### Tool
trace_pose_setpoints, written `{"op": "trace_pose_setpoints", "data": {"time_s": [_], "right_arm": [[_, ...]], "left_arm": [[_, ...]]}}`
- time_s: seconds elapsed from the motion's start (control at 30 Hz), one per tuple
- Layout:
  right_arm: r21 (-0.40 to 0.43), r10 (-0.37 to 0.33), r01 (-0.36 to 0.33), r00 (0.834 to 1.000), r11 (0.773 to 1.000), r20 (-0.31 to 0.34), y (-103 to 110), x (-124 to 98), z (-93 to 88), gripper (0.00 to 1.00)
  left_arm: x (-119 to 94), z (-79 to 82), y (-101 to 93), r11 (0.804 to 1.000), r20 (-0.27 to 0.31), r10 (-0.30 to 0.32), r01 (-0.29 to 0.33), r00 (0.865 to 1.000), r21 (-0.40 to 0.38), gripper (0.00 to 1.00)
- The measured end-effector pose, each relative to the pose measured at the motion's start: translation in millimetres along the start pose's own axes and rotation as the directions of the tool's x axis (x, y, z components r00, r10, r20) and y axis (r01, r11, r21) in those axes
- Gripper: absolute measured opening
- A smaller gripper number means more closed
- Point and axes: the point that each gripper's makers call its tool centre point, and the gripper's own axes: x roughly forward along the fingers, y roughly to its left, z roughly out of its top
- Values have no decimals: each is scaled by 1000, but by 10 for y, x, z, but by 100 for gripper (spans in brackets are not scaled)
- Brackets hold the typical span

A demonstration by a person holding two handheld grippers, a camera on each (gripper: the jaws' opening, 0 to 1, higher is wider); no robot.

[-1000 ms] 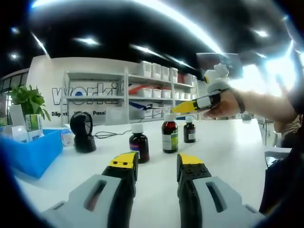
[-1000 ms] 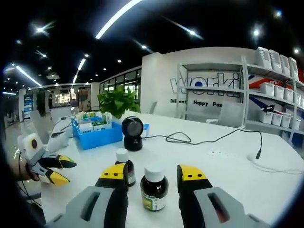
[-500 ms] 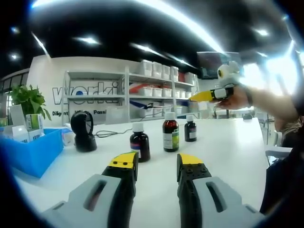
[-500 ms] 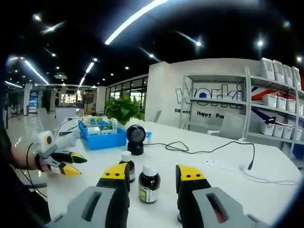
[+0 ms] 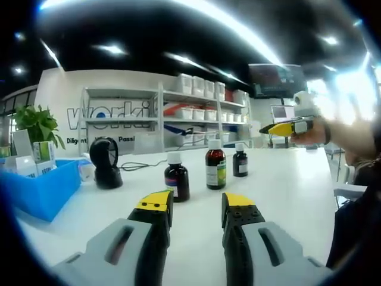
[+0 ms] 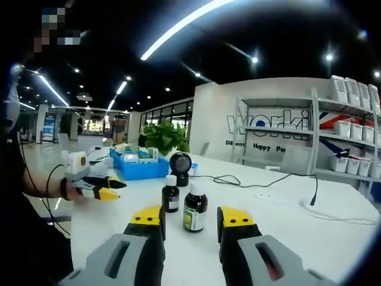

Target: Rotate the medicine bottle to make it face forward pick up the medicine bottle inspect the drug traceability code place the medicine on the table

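Left gripper view: three medicine bottles stand in a row on the surface (image 5: pixel 286 185) ahead of the left gripper (image 5: pixel 195 204) — near bottle (image 5: pixel 177 177) left, middle bottle (image 5: pixel 215 169) right of it, far bottle (image 5: pixel 240 161) further right and back. Scanner (image 5: pixel 106 164) sits left of the row, bin (image 5: pixel 41 190) further left, plant (image 5: pixel 37 125) behind the bin. Shelving (image 5: pixel 161 116) runs behind the surface. Right gripper (image 5: pixel 284 126) hangs above the surface, right of the row. Right gripper view: two bottles stand beyond the jaws, left gripper well off to the left.

right gripper (image 6: pixel 189 215) withdrew from medicine bottle (image 6: pixel 194 208) | jaws no longer flanked it, stayed apart | bottle remained on table (image 6: pixel 286 238)
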Motion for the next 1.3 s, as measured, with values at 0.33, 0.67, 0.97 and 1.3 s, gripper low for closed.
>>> {"op": "trace_pose_setpoints", "data": {"time_s": [0.33,0.67,0.97,1.3], "right_arm": [[61,-57,53,997,997,57,-248,-244,-262,32],[55,-62,56,990,997,124,-283,-229,-387,32],[98,-78,67,991,993,112,-385,-204,-513,36],[206,-122,96,986,974,117,-511,-281,-509,42]], "left_arm": [[6,-24,36,1000,-17,26,-26,1000,8,25],[-6,14,143,997,5,66,-66,998,-31,25],[47,-48,228,996,-29,94,-94,995,-9,25],[153,-239,217,996,-151,89,-92,984,-14,23]]}}
